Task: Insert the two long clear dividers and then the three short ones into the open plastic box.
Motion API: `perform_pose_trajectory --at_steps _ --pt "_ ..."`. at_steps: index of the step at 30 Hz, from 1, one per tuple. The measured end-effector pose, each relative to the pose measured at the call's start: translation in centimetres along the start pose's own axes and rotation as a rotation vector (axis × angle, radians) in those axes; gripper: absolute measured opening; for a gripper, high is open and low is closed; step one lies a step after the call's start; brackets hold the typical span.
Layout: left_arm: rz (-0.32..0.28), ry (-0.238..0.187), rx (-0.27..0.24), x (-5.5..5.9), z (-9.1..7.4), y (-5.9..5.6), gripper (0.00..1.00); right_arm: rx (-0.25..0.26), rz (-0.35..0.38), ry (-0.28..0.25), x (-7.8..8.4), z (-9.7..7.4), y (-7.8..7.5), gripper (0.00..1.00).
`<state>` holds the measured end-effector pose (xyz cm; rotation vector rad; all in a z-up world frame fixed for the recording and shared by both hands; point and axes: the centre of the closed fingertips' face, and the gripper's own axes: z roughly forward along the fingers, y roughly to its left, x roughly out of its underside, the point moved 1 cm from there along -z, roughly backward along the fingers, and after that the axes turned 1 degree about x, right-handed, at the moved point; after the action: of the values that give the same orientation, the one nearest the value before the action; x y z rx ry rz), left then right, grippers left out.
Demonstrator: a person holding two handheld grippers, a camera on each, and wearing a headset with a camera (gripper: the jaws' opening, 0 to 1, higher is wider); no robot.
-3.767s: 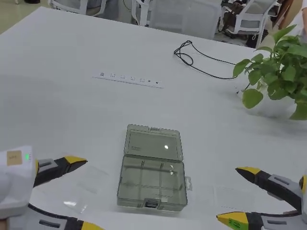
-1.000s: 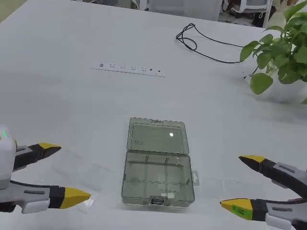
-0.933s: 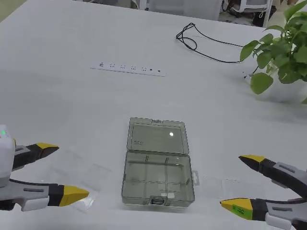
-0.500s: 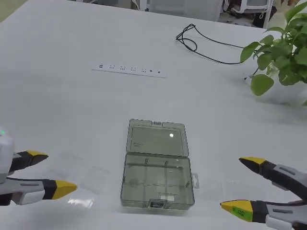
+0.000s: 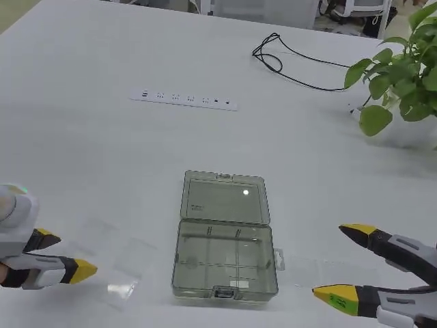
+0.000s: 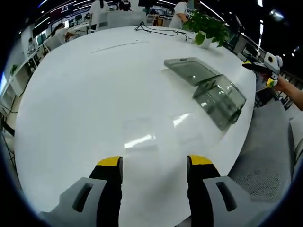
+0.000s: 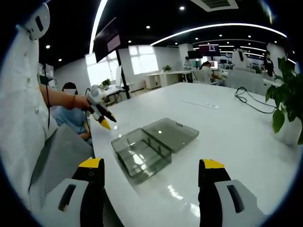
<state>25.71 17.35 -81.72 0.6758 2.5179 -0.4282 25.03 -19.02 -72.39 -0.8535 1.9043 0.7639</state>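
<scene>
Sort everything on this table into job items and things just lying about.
Job: open plastic box; clear dividers beside it; left gripper and right gripper, both open.
Lying about: power strip; black cable; potted plant.

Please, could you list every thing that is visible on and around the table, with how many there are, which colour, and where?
table: one, white, under everything
plastic box: one, smoky clear, lid open, centre near the front edge
clear dividers: count unclear, transparent, flat on the table left of the box
power strip: one, white, beyond the box
cable: one, black, far side
plant: one, green, far right
left tool: one, grey with yellow tips, open, by the dividers
right tool: one, grey with yellow tips, open, right of the box
</scene>
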Motion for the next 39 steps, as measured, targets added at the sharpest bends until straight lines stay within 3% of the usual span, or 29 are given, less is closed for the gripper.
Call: perform_pose_trajectory --at_steps 13,28,39 --pt "-0.02 0.087 -0.079 1.2 0.7 1.2 0.46 -0.001 0.015 -0.004 0.3 0.2 -0.1 0.81" --pt "-0.014 0.155 -0.182 1.3 1.1 2.1 0.35 -0.005 0.022 -0.016 0.3 0.5 -0.3 0.81" --pt "-0.04 0.198 -0.192 1.2 1.2 2.0 0.34 -0.008 0.031 -0.023 0.6 0.6 -0.2 0.79"
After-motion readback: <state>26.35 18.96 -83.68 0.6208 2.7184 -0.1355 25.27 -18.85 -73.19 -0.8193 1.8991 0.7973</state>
